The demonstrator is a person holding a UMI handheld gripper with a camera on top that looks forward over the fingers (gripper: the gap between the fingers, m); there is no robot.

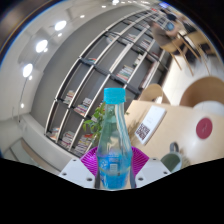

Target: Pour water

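Apparently clenched on it, the gripper (113, 163) holds a clear water bottle (113, 145) with a blue cap upright between its magenta pads (93, 160); tall shelving (110, 75) stands beyond.

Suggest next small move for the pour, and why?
Probably level out and locate a receiving vessel first. The gripper appears shut on the water bottle, whose blue cap is on; the view is tilted toward shelves, and no cup shows.
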